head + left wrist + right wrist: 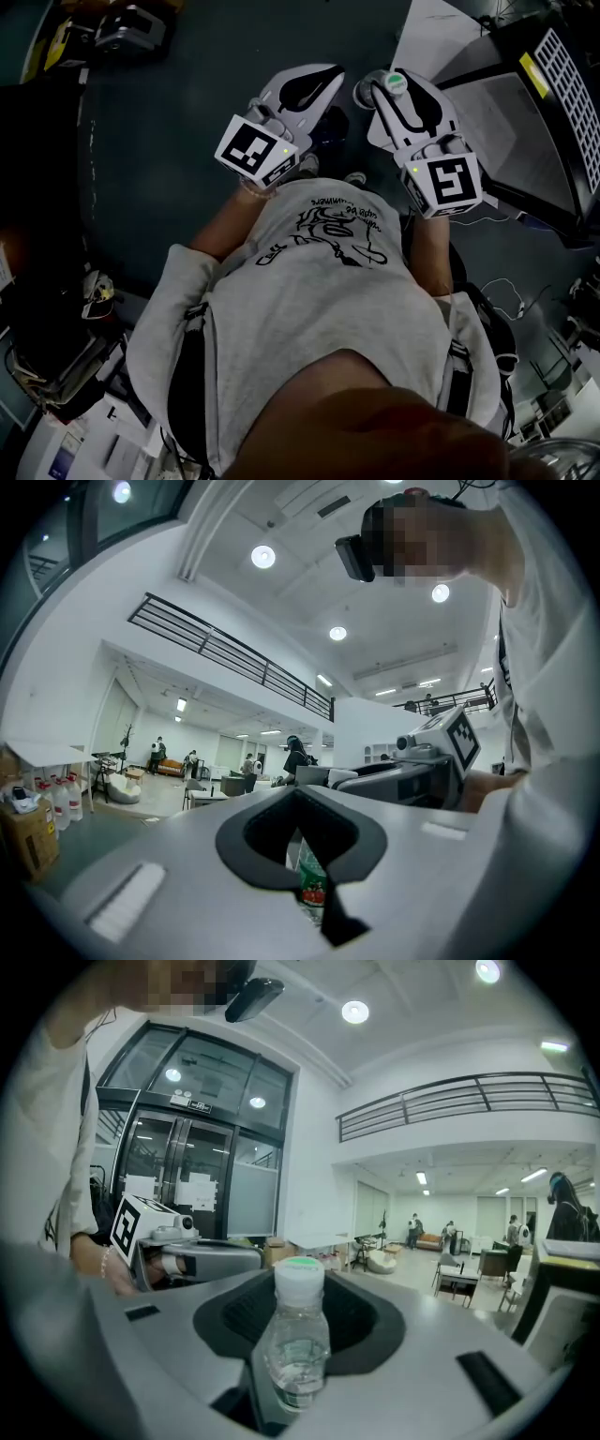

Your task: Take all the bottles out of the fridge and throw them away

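Clear bottle (298,1335) upright, clamped in right claw (386,94); green-label bottle (312,878) pinched in left claw (314,84).

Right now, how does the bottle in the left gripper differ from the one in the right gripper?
The right bottle stands upright, its white, green-topped cap and clear neck rising above the right gripper; the left bottle shows only a sliver through the narrow gap of the left gripper. That sliver bears a green and red label; the right bottle's visible part is bare. Shared: each sits clamped in one gripper.
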`<action>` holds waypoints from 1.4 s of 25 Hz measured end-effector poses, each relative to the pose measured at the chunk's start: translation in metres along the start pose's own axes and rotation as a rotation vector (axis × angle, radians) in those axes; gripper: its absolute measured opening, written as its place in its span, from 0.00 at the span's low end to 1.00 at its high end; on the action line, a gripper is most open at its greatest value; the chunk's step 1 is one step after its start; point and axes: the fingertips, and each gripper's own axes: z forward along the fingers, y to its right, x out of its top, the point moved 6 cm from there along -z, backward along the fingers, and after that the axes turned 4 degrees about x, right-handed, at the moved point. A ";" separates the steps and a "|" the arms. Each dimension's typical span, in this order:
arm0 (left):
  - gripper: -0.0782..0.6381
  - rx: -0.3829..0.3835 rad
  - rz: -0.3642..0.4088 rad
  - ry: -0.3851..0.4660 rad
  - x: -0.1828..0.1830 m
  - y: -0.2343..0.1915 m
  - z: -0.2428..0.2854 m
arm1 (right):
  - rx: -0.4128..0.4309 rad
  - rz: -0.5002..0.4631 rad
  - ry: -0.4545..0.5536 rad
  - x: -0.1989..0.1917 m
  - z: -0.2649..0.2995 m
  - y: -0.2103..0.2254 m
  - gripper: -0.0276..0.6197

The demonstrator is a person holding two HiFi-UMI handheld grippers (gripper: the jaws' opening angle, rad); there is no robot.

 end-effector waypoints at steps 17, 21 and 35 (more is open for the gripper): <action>0.12 0.063 -0.008 -0.005 -0.001 -0.057 -0.051 | 0.073 0.002 -0.009 0.007 0.068 -0.038 0.29; 0.12 0.078 -0.010 -0.012 -0.003 -0.064 -0.058 | 0.086 0.014 -0.010 0.005 0.077 -0.042 0.29; 0.12 0.123 -0.021 -0.034 -0.014 -0.057 -0.056 | 0.142 -0.020 -0.032 -0.001 0.072 -0.040 0.29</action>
